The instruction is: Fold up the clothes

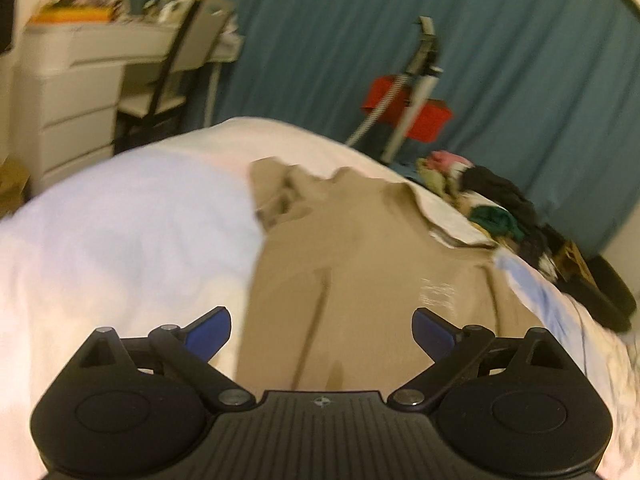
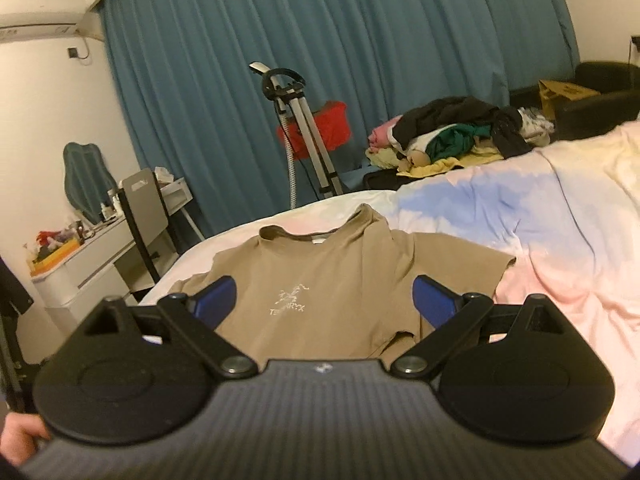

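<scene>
Left gripper [image 1: 321, 334]: black body, ribbed dark plate at the centre, small cross-shaped emblem printed near the plate's front edge. Round black domed housings are seen on either side of the plate. Silver screw heads are seen at the linkage pivots just beside the plate's front corners, smaller silver pins further out. Black link arms are tipped with blue fingers [image 1: 210, 334].

Right gripper [image 2: 324, 300]: same build is shown, with ribbed grey-black plate, small pale emblem, twin domed housings, silver pivot screws, blue pads [image 2: 434, 300]. Part of a hand [image 2: 20, 438] is seen left of the plate, sleeve not visible.
</scene>
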A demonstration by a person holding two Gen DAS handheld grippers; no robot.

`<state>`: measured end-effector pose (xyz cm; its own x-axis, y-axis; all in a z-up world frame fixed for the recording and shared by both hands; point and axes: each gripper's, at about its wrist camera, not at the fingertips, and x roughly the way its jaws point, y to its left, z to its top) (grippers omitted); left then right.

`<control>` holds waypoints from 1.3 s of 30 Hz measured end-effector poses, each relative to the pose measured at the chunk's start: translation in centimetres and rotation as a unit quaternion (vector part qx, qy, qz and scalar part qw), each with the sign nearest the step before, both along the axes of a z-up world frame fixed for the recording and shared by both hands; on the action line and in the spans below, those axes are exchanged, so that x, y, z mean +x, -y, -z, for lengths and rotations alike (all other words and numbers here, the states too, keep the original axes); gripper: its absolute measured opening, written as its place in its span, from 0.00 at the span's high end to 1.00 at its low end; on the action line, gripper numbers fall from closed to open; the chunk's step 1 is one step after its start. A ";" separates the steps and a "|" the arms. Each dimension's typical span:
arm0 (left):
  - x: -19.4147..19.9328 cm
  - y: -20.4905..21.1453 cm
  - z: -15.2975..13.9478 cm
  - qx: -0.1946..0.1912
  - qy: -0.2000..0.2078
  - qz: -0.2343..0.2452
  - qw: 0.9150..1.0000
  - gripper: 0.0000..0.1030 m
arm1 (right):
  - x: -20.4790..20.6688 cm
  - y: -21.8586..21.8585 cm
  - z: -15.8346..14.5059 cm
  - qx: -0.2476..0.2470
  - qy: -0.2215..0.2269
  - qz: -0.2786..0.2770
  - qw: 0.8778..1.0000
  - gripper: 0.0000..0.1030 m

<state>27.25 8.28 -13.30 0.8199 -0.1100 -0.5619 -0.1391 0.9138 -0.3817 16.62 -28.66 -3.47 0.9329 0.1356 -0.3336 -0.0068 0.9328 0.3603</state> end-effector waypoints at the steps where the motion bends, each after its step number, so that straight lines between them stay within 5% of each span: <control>1: 0.1 -0.4 0.2 -0.006 -0.003 -0.009 1.000 0.07 | 0.4 0.1 0.3 0.001 -0.001 0.001 1.000 0.07; 11: 5.7 -1.2 1.7 -0.058 -0.019 -0.091 0.994 0.14 | 3.4 -0.2 2.7 0.000 -0.009 0.011 1.000 0.07; 16: 8.7 -0.2 1.4 -0.049 -0.003 -0.113 0.992 0.24 | 5.4 0.4 5.4 -0.034 0.004 0.015 0.999 0.07; 21: 10.7 -0.4 1.2 -0.067 0.011 -0.136 0.988 0.31 | 8.5 1.3 8.8 0.004 -0.038 0.017 0.999 0.07; 27: 14.2 -0.4 1.5 -0.073 0.006 -0.155 0.985 0.47 | 9.7 0.8 9.7 0.016 -0.035 0.024 0.999 0.07; 32: 16.7 0.0 1.0 -0.036 -0.019 -0.173 0.984 0.94 | 10.1 0.8 10.4 0.003 -0.047 0.033 0.998 0.07; 39: 16.4 -3.8 -3.4 -0.007 0.017 -0.205 0.979 0.97 | 10.4 0.1 10.2 -0.030 -0.040 0.038 0.998 0.07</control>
<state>43.64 12.06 -9.92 0.8151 0.2239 -0.5343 -0.4791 0.7789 -0.4046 27.00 -28.75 -13.67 0.9096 0.0424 -0.4134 0.0922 0.9494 0.3003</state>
